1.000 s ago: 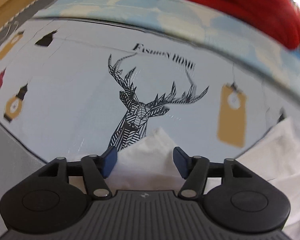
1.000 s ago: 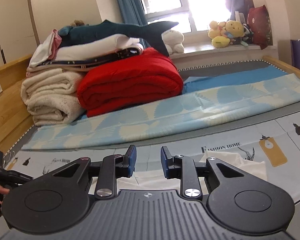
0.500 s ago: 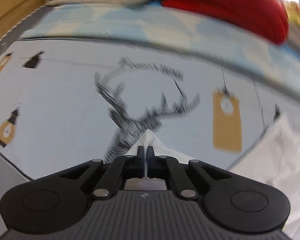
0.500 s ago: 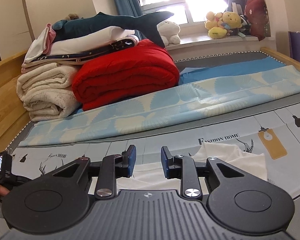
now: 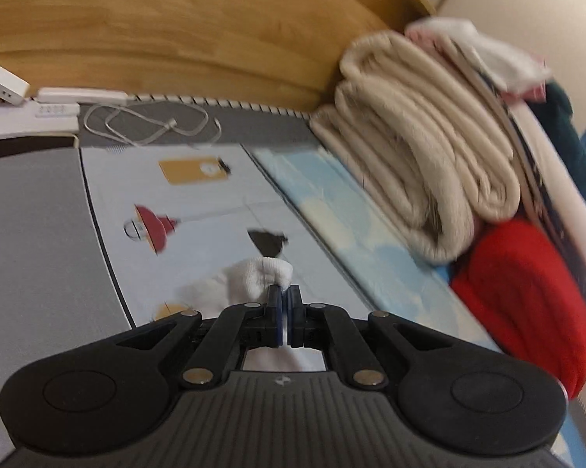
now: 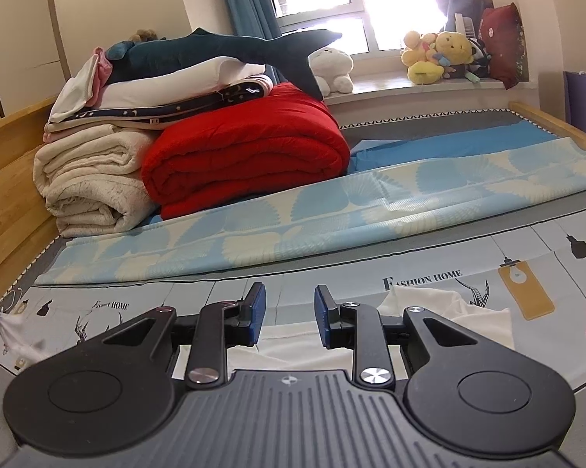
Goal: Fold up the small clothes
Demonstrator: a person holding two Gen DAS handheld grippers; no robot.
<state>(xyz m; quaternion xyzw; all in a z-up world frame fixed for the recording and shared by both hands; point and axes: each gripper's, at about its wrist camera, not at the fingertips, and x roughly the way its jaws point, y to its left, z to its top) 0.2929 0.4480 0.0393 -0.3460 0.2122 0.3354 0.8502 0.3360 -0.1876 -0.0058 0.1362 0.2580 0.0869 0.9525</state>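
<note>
1. Two grippers work one white garment (image 6: 441,312) on the mat (image 6: 535,245), near its front edge.
2. The left gripper (image 5: 283,304) is clamped on a corner, lifted off the mat (fold step under way, I judge).
3. The right gripper (image 6: 289,312) hovers, pads apart, over the hem.
4. Next: carry the corner across, lay it flat.

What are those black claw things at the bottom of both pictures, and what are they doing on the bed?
They are grabbers a person holds, one in each hand, each with a camera looking along its two fingers. One picture is from the left gripper, the other from the right gripper. The left one is pinched shut on a corner of the white garment, lifted off the printed bedsheet. The right one is open, holding nothing, with the garment lying under it. Behind sit a red blanket and cream blanket.
</note>
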